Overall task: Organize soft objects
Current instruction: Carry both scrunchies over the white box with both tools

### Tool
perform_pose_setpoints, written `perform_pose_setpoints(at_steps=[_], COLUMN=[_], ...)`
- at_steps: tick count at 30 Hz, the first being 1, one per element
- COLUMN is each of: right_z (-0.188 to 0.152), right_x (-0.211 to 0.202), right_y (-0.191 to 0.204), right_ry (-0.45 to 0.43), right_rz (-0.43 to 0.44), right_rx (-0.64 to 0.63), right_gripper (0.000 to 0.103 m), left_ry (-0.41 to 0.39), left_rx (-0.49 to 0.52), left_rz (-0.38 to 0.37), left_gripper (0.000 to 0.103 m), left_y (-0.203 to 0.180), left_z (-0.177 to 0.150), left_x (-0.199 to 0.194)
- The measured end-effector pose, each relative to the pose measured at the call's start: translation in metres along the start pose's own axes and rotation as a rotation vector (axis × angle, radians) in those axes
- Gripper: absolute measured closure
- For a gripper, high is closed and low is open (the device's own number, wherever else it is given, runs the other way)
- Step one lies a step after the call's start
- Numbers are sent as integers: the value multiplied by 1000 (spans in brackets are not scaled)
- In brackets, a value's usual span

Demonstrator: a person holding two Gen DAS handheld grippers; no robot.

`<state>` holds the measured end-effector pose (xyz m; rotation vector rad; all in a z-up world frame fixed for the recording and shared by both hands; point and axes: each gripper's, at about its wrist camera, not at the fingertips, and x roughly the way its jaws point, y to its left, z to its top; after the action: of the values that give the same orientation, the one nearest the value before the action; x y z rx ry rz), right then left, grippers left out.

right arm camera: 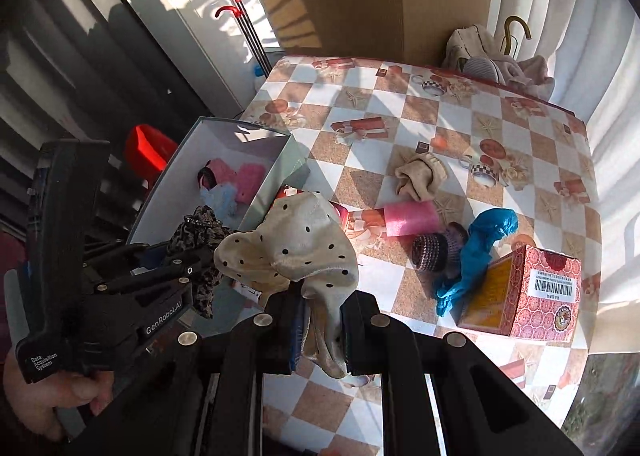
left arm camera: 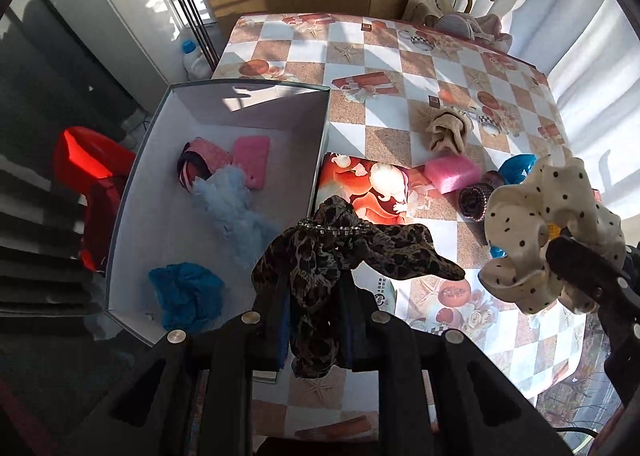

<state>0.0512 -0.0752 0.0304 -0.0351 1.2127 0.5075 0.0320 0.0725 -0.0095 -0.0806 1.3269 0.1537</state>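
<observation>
My left gripper (left arm camera: 314,288) is shut on a leopard-print scrunchie (left arm camera: 320,256) with a rhinestone band, held over the right wall of the open white box (left arm camera: 316,160). Inside the box lie a pink striped scrunchie (left arm camera: 202,164), a pink sponge (left arm camera: 252,166), a pale blue fluffy piece (left arm camera: 236,212) and a blue cloth (left arm camera: 186,296). My right gripper (right arm camera: 320,316) is shut on a cream polka-dot scrunchie (right arm camera: 296,244), hanging just right of the box. On the table lie a beige scrunchie (right arm camera: 420,176), a pink foam block (right arm camera: 410,218), a dark beaded scrunchie (right arm camera: 432,252) and a blue cloth (right arm camera: 476,252).
A red patterned carton (right arm camera: 524,296) stands at the table's right. The checked tablecloth (right arm camera: 400,116) covers the table. Red-handled poles (left arm camera: 188,16) lean at the back left beside a bottle (left arm camera: 196,56). A red stool (left arm camera: 88,160) stands left of the box. Clothing and a hanger (right arm camera: 516,32) sit behind the table.
</observation>
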Motion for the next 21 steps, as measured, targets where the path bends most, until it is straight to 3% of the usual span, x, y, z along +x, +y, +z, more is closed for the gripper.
perform_pose_setpoints(at_steps=[21], right_z=[-4], right_x=[20], right_y=[50], right_ry=[62], right_rz=[44], right_rx=[-157], right_gripper=[86], left_ry=[45], left_rx=[-95], left_rz=[28], left_gripper=[81], left_y=[42], left_z=[-29], left_x=[11])
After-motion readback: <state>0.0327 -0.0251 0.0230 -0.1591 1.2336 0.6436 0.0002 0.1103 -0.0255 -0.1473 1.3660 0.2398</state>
